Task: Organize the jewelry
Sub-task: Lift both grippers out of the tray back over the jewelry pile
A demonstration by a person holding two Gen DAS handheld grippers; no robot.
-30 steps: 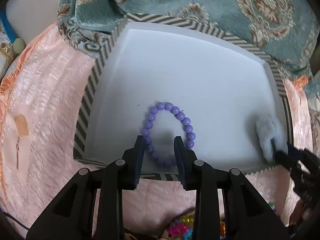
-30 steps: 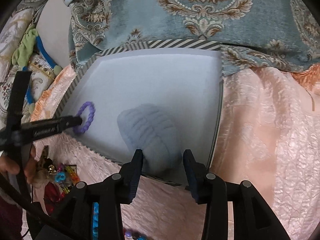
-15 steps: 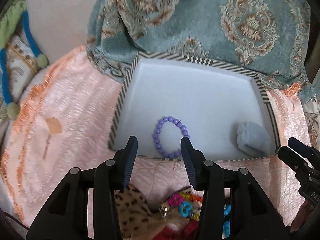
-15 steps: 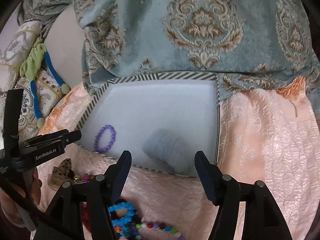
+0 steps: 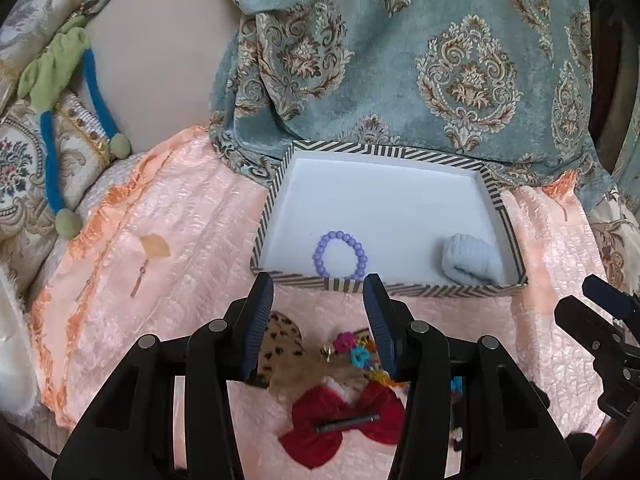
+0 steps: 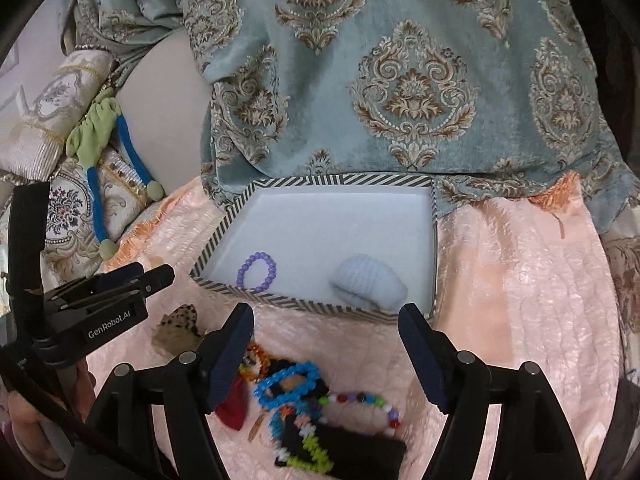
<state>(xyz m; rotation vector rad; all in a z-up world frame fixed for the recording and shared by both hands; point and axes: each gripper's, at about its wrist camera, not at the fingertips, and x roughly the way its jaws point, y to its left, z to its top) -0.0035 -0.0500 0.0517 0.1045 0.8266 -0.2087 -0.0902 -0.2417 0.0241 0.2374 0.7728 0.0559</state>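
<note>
I hold both grippers tilted downward over the pink cloth (image 5: 168, 240), short of the striped box (image 5: 384, 286); my left gripper (image 5: 319, 312) and right gripper (image 6: 326, 342) have just been opening and stand apart with nothing between them. Ahead of my left gripper the purple bracelet (image 5: 340, 254) lies flat inside the box's near edge. The pale blue bundle (image 6: 368, 284), perhaps knitted, lies ahead of my right gripper, long axis running left to right.

A home, likely a bed or sofa: a pink quilted cover (image 5: 192, 248), a teal damask throw (image 5: 440, 60) and embroidered cushions (image 5: 24, 168) at the left.
</note>
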